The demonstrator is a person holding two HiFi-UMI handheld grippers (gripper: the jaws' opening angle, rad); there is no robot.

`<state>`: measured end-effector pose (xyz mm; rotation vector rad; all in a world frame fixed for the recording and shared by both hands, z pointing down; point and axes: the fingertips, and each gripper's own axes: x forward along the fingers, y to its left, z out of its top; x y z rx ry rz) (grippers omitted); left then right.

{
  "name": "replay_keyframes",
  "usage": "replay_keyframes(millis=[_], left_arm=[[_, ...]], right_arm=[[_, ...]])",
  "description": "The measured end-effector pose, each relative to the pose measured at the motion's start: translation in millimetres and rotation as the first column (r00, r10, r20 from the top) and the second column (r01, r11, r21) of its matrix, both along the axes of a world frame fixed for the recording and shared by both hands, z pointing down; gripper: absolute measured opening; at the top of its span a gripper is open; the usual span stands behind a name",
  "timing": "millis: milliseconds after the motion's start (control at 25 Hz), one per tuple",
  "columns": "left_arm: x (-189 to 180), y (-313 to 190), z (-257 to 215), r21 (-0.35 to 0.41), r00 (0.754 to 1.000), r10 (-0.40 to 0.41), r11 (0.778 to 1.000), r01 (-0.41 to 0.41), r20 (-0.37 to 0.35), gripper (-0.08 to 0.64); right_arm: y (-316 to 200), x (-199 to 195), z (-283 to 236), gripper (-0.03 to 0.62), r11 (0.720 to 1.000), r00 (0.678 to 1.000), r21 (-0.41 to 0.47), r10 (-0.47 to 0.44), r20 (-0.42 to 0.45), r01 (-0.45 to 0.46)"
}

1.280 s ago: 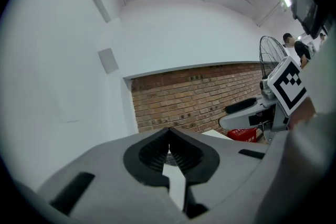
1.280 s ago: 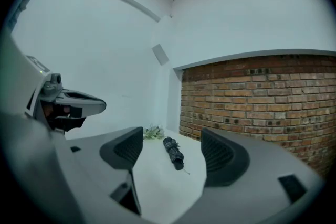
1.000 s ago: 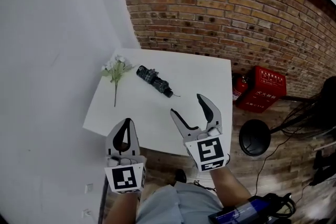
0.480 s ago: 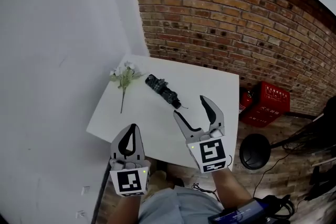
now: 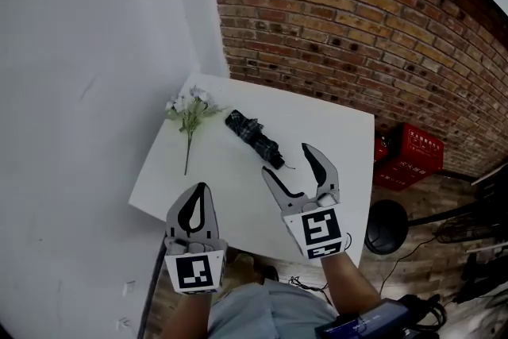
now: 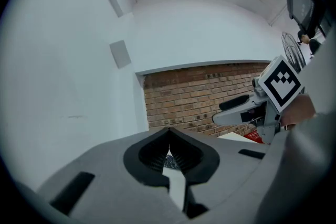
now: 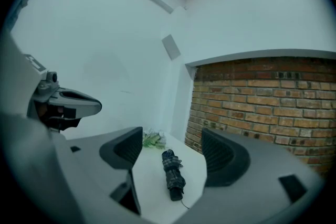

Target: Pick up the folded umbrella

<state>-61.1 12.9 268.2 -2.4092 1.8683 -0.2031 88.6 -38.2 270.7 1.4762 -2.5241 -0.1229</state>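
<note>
Dim, even light; strong fisheye bending and dark vignetted corners.

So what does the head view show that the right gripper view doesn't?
Only the head view: the red crate on the floor, the whole white table, and the marker cubes on both grippers.
Only the right gripper view: the ceiling and a small grey plate on the white wall.
Both: the folded umbrella lying on the table, the flowers beside it, the brick wall, the open right gripper and the shut left gripper.
</note>
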Motion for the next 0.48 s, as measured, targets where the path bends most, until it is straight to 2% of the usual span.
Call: replay_keyframes(millis=[480], left_arm=[[-25, -72, 34, -0.083, 0.999, 0.016, 0.996, -0.019, -0.031, 0.006]], right_arm=[[-69, -25, 58, 0.378, 0.992, 0.998, -0.128, -0.012, -0.058, 0.004]])
